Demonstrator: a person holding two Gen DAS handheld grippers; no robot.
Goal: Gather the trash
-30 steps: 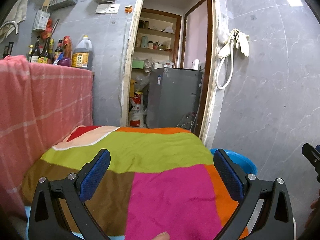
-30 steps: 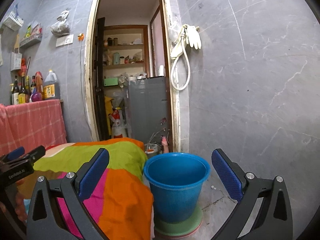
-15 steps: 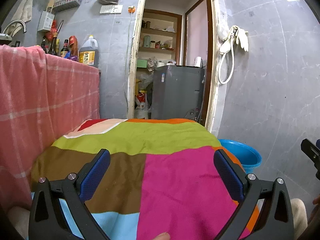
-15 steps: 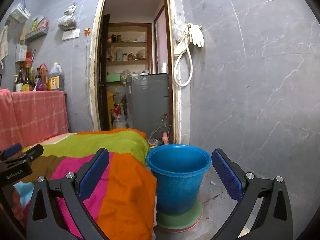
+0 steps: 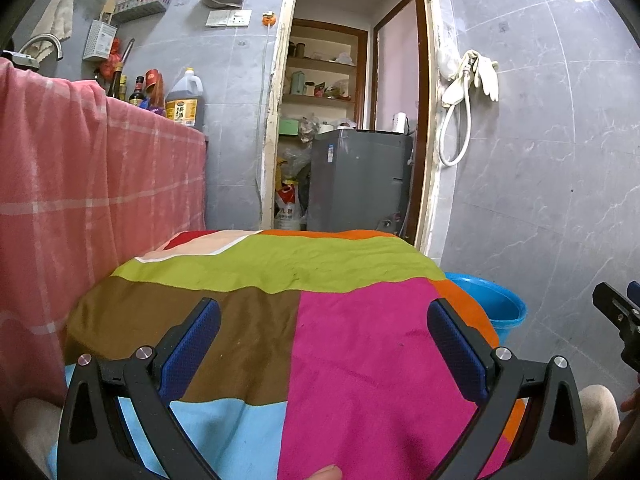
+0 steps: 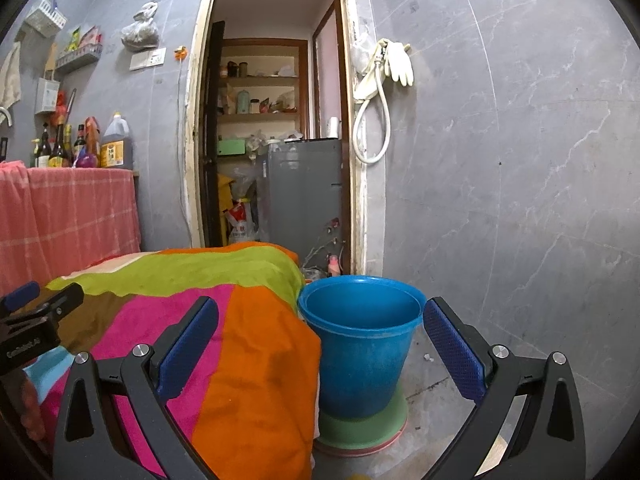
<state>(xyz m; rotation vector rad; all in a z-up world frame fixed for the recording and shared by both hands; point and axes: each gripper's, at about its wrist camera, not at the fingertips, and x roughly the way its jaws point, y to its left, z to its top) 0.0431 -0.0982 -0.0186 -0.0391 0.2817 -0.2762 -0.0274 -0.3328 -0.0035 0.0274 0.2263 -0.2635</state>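
A blue bucket (image 6: 360,336) stands on the floor on a green base, right of a table covered with a multicoloured patchwork cloth (image 5: 320,320). Its rim also shows in the left wrist view (image 5: 492,300). My left gripper (image 5: 320,340) is open and empty, held above the cloth. My right gripper (image 6: 320,340) is open and empty, facing the bucket and the cloth's orange corner (image 6: 260,360). No loose trash shows on the cloth. A small white scrap (image 6: 428,357) lies on the floor right of the bucket.
A counter draped in pink checked cloth (image 5: 80,200) stands at left, with bottles and an oil jug (image 5: 185,100) on top. An open doorway (image 5: 348,120) behind the table shows a grey appliance (image 5: 360,180) and shelves. Grey tiled wall (image 6: 520,160) at right with hose and gloves.
Both grippers have dropped lower and tilted, so the cloth and bucket sit higher and larger in view. Both stay open and empty.
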